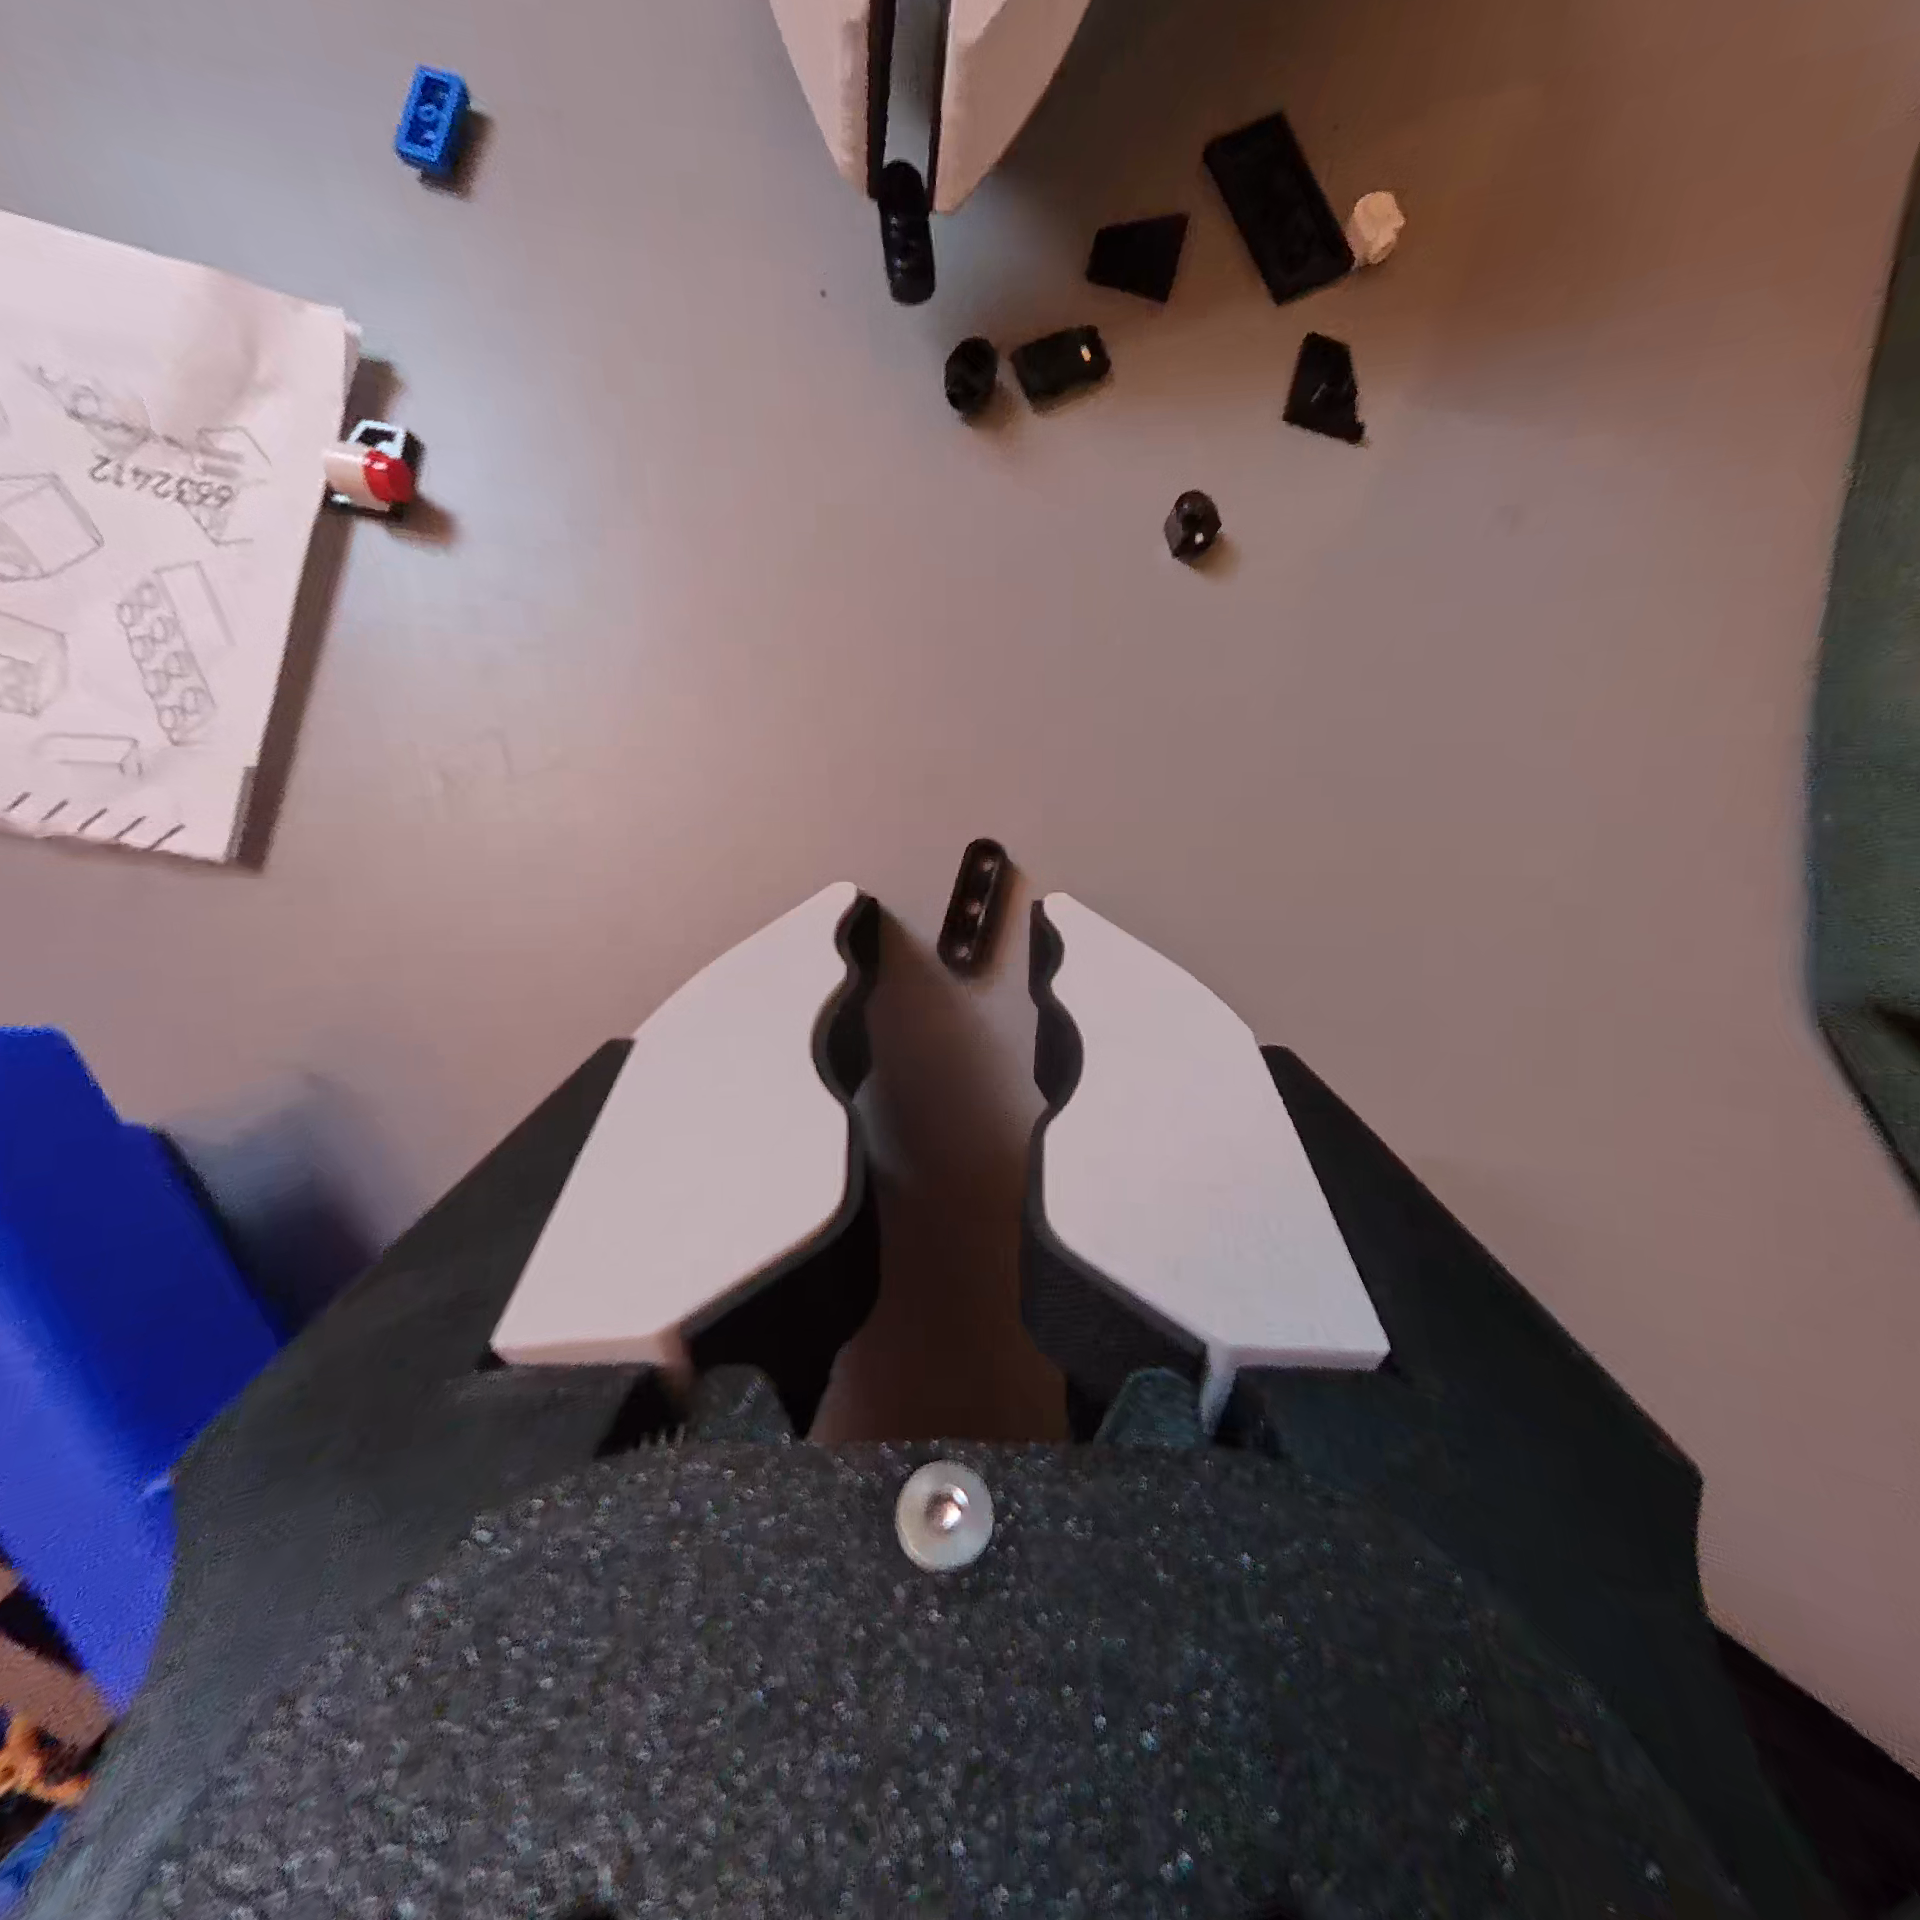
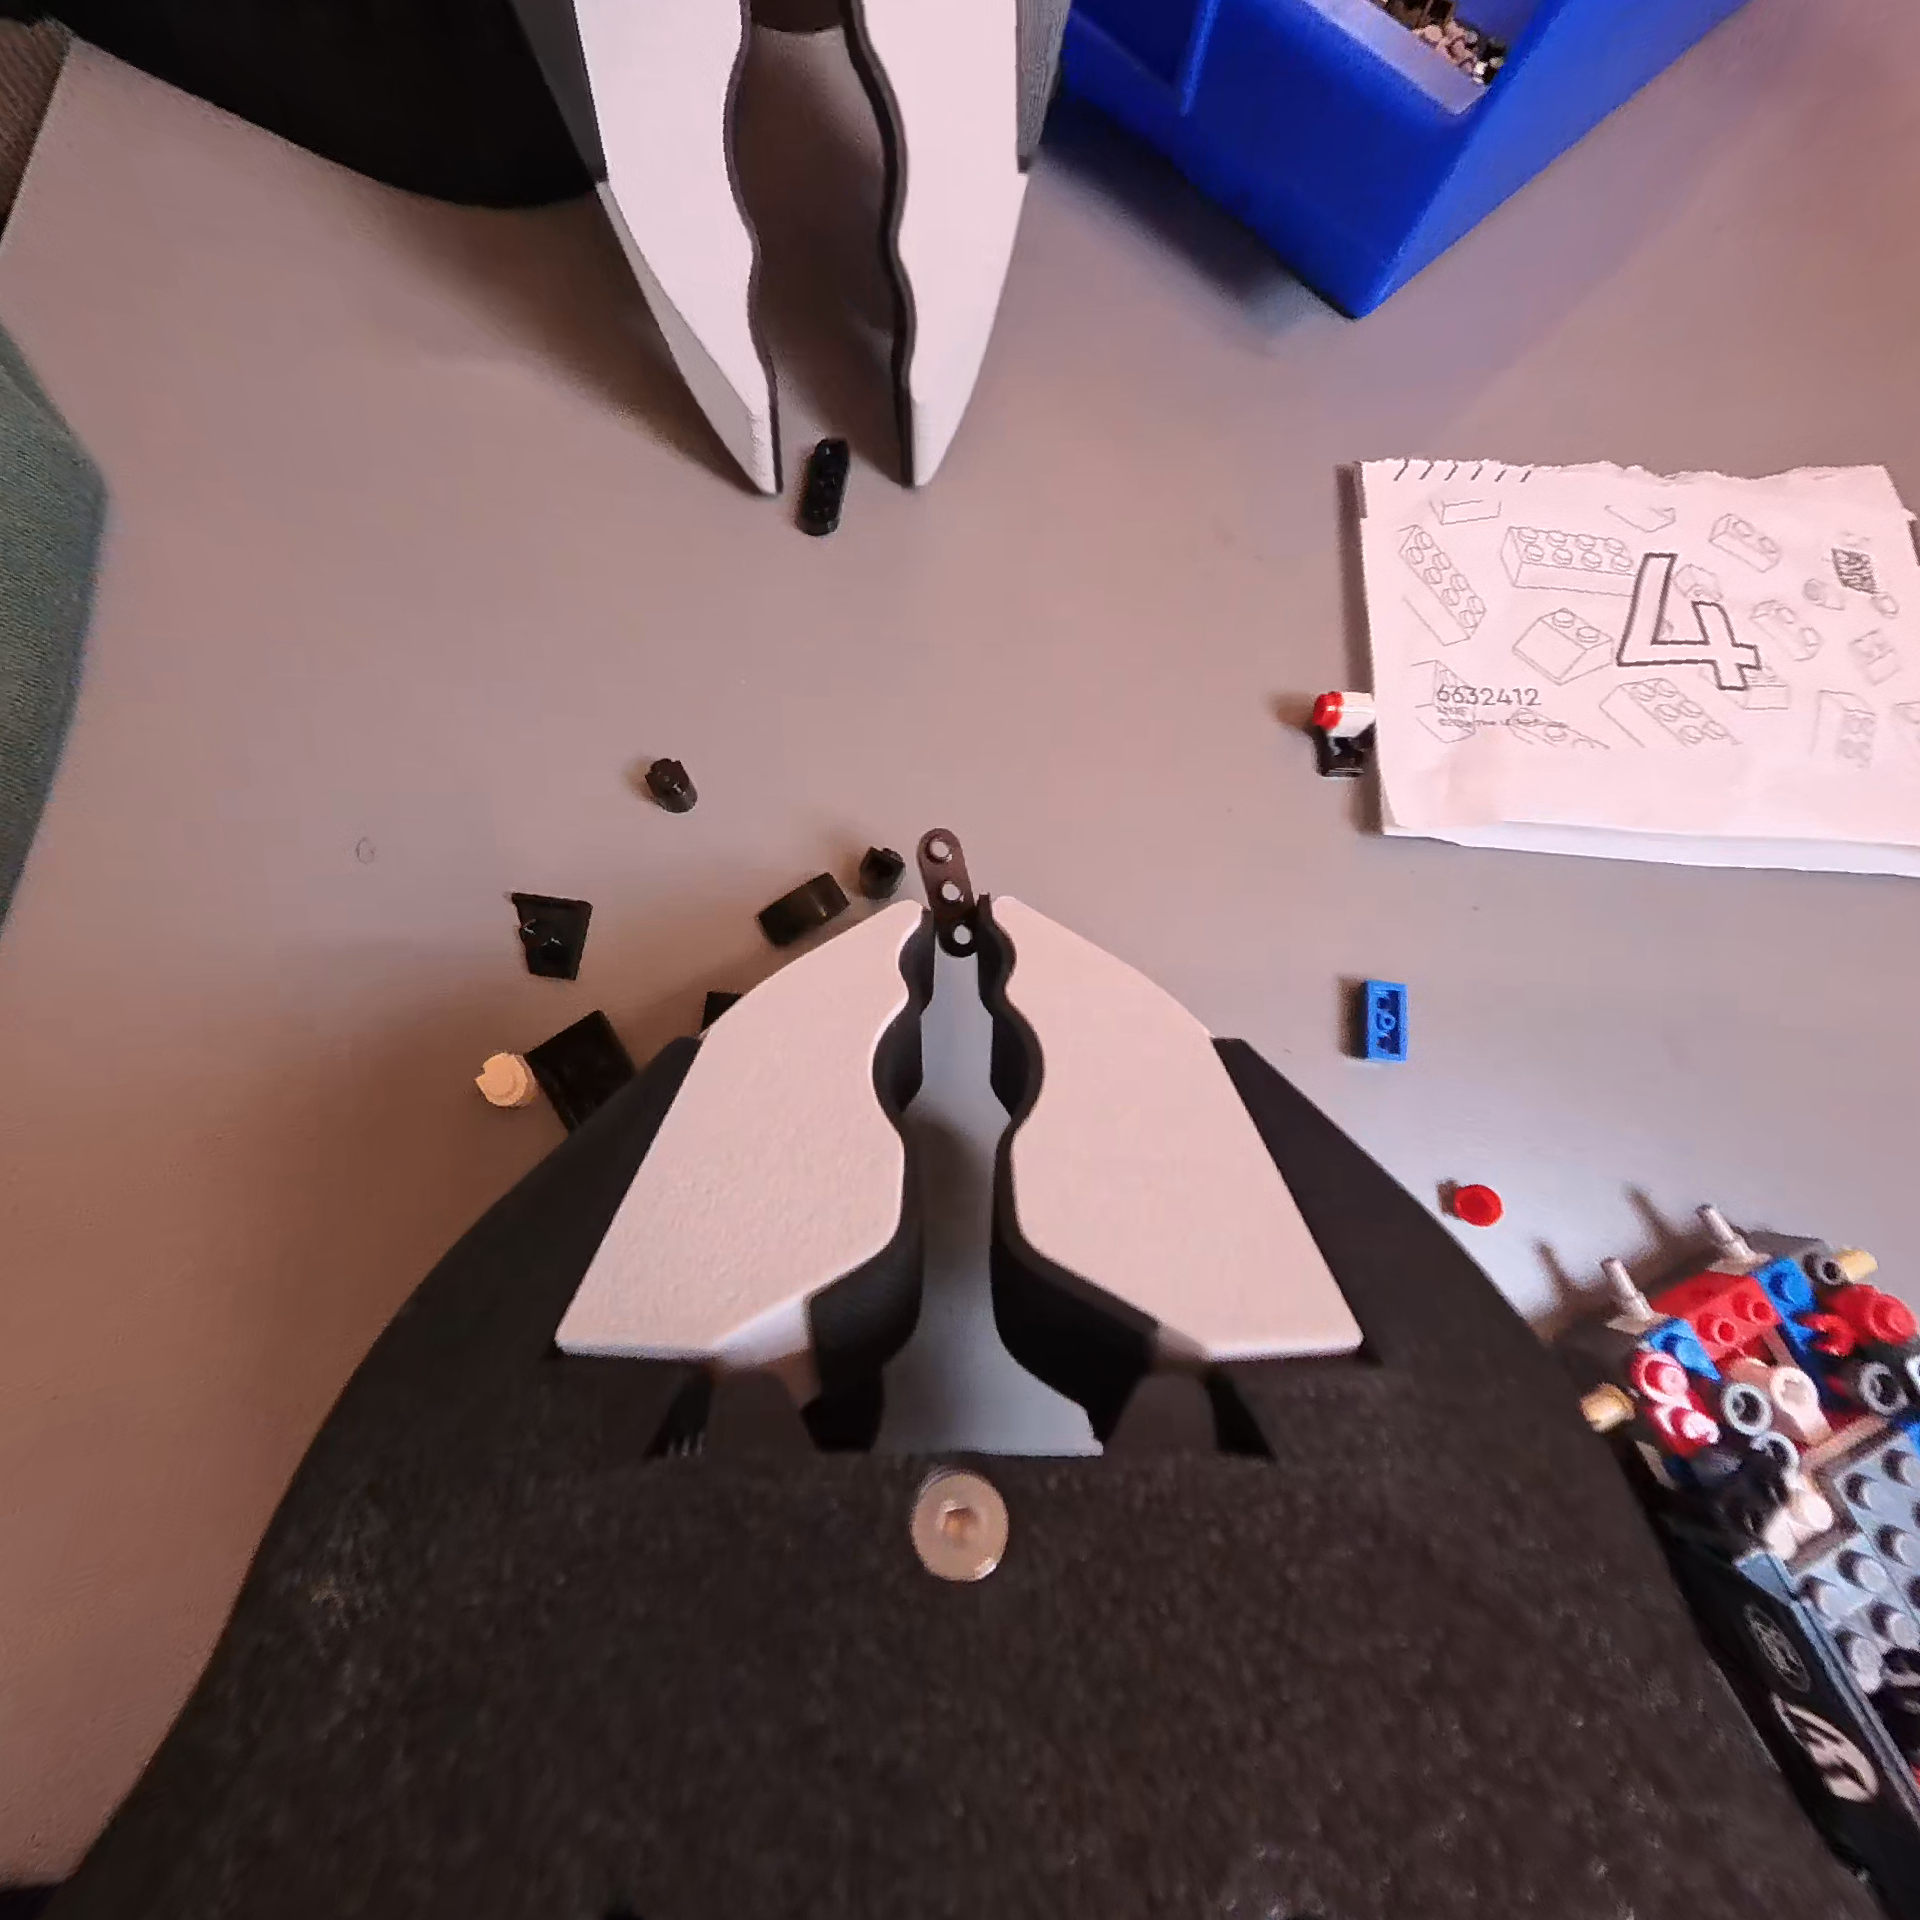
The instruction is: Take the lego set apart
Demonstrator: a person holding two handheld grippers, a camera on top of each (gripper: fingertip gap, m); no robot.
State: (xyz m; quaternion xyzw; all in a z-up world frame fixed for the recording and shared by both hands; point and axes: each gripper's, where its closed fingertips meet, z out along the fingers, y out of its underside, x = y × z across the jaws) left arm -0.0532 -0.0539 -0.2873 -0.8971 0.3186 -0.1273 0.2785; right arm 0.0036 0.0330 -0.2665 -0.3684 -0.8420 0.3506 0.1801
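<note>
Black lego beam [image 2: 951, 891] points forward, pinched in right gripper [image 2: 956, 920]; left gripper [image 1: 954, 914] spread.

Counts, both wrist views:
- Two black three-hole beams: one [image 2: 953, 894], other [image 2: 823, 486].
- Seven further loose black pieces, e.g. [image 2: 670, 784].
- One cream round stud [image 2: 506, 1081].
- One blue plate [image 2: 1383, 1020].
- One red round tile [image 2: 1475, 1203].
- One small red-white-black assembly [image 2: 1342, 727].
- One partly built model [image 2: 1787, 1455].
- One instruction sheet [image 2: 1642, 665].
- One blue bin [image 2: 1351, 135].
</note>
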